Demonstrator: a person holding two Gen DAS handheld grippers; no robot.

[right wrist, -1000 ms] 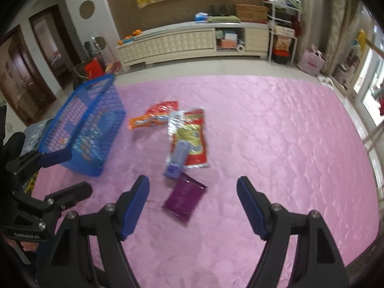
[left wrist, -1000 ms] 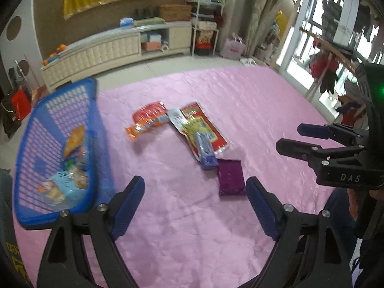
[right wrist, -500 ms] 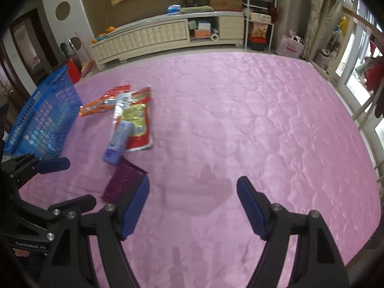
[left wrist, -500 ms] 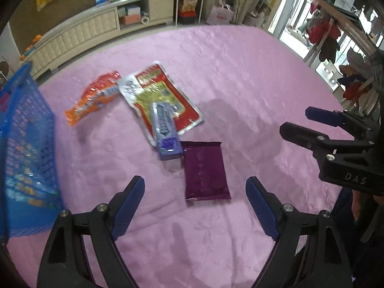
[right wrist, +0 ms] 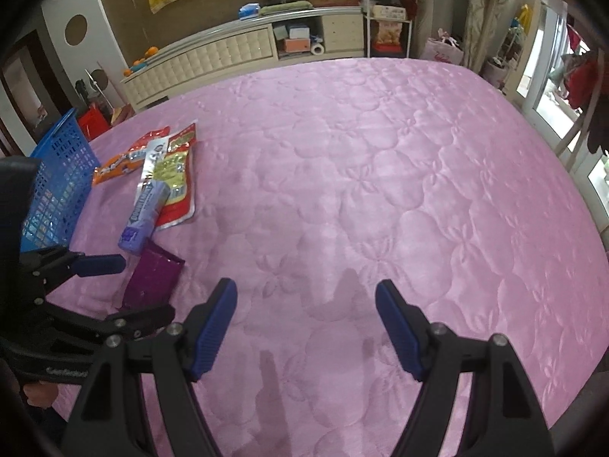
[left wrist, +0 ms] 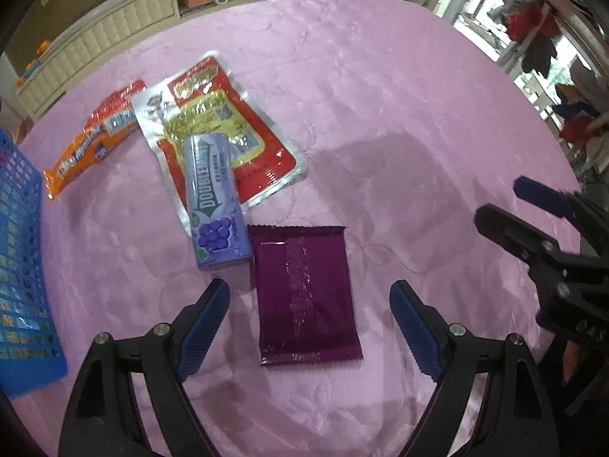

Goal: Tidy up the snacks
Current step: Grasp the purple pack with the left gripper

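A dark purple snack packet (left wrist: 306,293) lies flat on the pink quilt, between the fingers of my open left gripper (left wrist: 310,318), which hovers just over it. Beside it lie a lilac Doublemint gum pack (left wrist: 215,198), a red and yellow pouch (left wrist: 224,122) and an orange wrapper (left wrist: 89,135). The blue basket (left wrist: 19,266) stands at the left. My right gripper (right wrist: 306,327) is open and empty over bare quilt, right of the snacks. The purple packet (right wrist: 152,280) and the left gripper (right wrist: 102,289) show at the left of the right wrist view.
The pink quilt (right wrist: 380,171) covers a wide bed. A cream cabinet (right wrist: 236,53) lines the far wall. Shelves and bags stand at the back right, and a clothes rack (left wrist: 544,38) at the right.
My left gripper has swung right, away from the basket, and dropped close over the purple packet. My right gripper has turned right, so the snacks slid to its left edge.
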